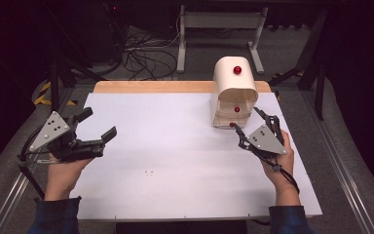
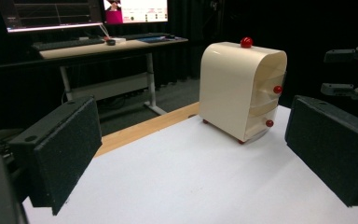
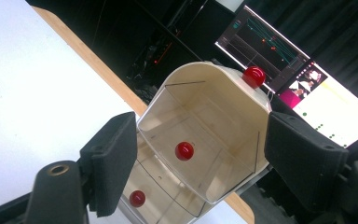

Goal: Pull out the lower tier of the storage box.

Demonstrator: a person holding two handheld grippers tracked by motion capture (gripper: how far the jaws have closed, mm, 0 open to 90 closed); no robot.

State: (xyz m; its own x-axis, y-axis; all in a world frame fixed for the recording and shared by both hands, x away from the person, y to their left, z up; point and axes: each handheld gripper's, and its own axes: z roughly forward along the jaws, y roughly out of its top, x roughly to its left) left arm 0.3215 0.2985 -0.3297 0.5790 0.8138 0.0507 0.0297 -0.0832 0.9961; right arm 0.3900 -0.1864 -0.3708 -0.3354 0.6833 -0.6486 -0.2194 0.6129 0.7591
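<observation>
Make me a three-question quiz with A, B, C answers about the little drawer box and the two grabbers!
1. Where is the cream plastic drawer box with red ball knobs?
A. far right of the white table
B. near left corner
C. on the floor

2. How many red knobs does it show?
A. one
B. three
C. six

3. How do the right gripper jaws stand?
A. clamped shut
B. open, facing the drawers
C. holding a knob

Answers: 1 A, it stands near the right gripper. 2 B, one on top, two on the drawers. 3 B, a wide gap shows.

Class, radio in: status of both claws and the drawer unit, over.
Left claw open, idle, far from unit. Right claw open, at the cream plastic drawer unit with red ball knobs, facing its front. White table between them bare.
</observation>
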